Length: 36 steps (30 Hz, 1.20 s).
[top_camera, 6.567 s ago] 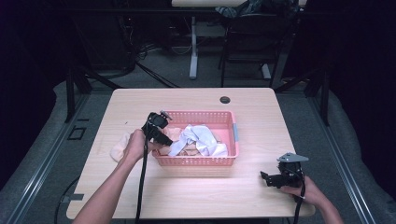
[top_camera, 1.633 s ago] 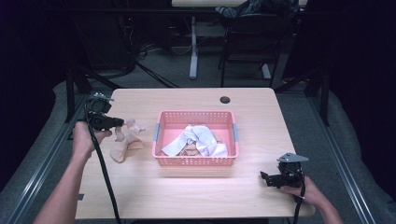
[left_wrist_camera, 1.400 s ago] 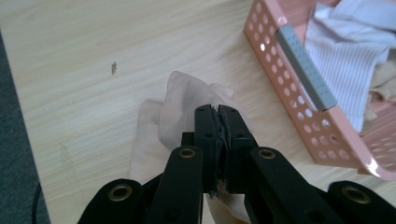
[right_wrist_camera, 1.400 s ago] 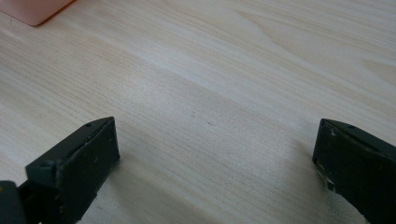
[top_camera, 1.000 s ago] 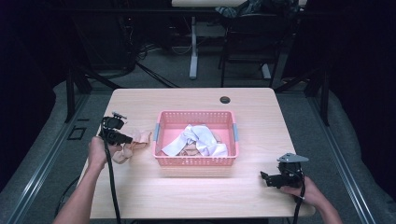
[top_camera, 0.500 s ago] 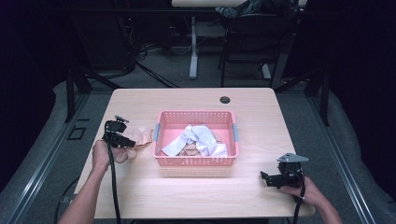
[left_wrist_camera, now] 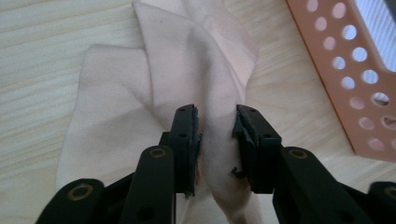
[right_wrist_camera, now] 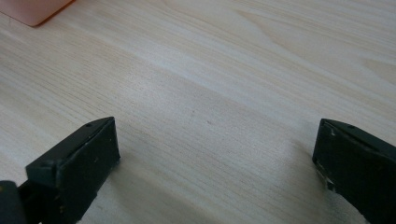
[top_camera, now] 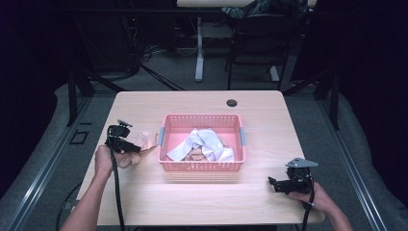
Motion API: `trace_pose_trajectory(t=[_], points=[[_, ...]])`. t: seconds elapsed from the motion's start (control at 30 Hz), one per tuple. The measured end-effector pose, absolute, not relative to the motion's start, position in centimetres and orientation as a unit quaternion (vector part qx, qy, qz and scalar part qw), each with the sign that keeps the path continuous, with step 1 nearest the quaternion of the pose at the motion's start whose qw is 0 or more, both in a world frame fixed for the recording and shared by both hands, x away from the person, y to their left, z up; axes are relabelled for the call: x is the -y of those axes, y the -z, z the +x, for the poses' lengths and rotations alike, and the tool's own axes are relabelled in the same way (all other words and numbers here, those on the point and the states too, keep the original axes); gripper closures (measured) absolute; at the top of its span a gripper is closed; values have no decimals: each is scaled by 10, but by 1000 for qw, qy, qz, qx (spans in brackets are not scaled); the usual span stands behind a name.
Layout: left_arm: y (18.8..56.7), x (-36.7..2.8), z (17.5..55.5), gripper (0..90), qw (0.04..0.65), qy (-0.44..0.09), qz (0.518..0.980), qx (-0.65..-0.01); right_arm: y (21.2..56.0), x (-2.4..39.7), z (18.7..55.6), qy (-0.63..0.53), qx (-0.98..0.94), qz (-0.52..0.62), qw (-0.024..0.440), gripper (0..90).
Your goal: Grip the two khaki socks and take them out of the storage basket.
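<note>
Crumpled pale pink cloth (left_wrist_camera: 187,84) on the table, just left of the basket.

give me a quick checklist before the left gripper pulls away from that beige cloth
1. Jaws of the left gripper let go of the beige cloth: cannot tell; they have just been opening, but a fold sits between them, close to the pads.
2. Cloth down on the table: ok, it lies left of the pink basket.
3. Cloth clear of the basket: ok, wood shows between them in the left gripper view.
4. Right gripper out of the way: ok, near the table's right front corner, jaws wide and empty.
5. White cloth inside the basket: ok.
</note>
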State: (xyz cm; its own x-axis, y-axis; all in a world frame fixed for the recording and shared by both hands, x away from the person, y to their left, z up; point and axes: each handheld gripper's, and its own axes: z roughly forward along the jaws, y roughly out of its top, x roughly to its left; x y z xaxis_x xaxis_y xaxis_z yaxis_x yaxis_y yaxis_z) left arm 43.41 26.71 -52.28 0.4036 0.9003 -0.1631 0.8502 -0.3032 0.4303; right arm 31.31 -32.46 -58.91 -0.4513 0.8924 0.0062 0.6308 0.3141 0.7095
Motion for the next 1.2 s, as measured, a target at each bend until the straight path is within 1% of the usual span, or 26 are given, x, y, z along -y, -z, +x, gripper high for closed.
trace_pose_trajectory(t=[0.07, 0.13, 0.2, 0.3, 0.4, 0.47, 0.63, 0.9, 1.2], points=[[520, -267, 434, 587, 231, -52, 803, -547, 589, 325, 313, -329, -786, 485, 199, 0], [516, -266, 433, 462, 222, -58, 802, -551, 589, 325, 313, -329, -786, 485, 199, 0], [511, -266, 433, 358, 221, -60, 800, -554, 589, 325, 313, -329, -786, 485, 199, 0], [501, -266, 432, 254, 222, -65, 799, -554, 589, 325, 313, -329, -786, 485, 199, 0], [490, -266, 431, 185, 225, -73, 799, -553, 589, 325, 313, -329, -786, 485, 199, 0], [482, -267, 429, 160, 227, -79, 798, -552, 589, 325, 313, -329, -786, 485, 199, 0], [466, -268, 426, 144, 232, -85, 798, -550, 589, 325, 313, -329, -786, 485, 199, 0], [448, -269, 411, 52, 236, -96, 801, -541, 589, 325, 313, -329, -786, 485, 199, 0], [438, -274, 386, 12, 247, -117, 800, -534, 589, 325, 313, -329, -786, 485, 199, 0]])
